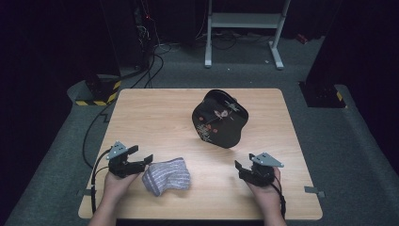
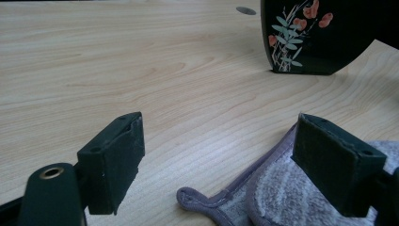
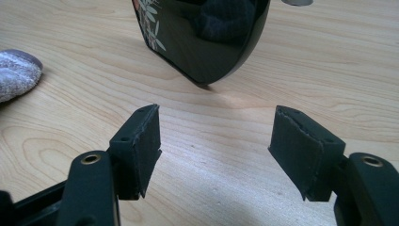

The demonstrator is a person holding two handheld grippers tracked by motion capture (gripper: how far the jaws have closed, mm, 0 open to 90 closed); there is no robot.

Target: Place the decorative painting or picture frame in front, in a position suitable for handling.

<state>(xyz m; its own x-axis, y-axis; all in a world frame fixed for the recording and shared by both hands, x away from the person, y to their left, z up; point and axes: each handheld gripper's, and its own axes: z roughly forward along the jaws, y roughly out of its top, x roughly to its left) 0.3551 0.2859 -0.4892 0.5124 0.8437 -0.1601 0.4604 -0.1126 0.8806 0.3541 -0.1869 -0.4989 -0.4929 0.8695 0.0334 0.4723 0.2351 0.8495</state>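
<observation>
Left tongs (image 1: 147,159): stood wide with nothing gripped, low over the bench (image 1: 155,117) near the person's edge, one pad just above the cloth's hem in the left gripper view.
Right tongs (image 1: 238,168): gaped wide and empty, over bare wood, well apart from the cloth.
Cloth (image 1: 167,176): a grey-lilac ribbed towel with a small hanging loop lay bunched on the bench just beside the left tongs.
Tray (image 1: 220,119): a black lacquered piece with painted flowers sat farther off, past both tongs, toward the bench's middle.
</observation>
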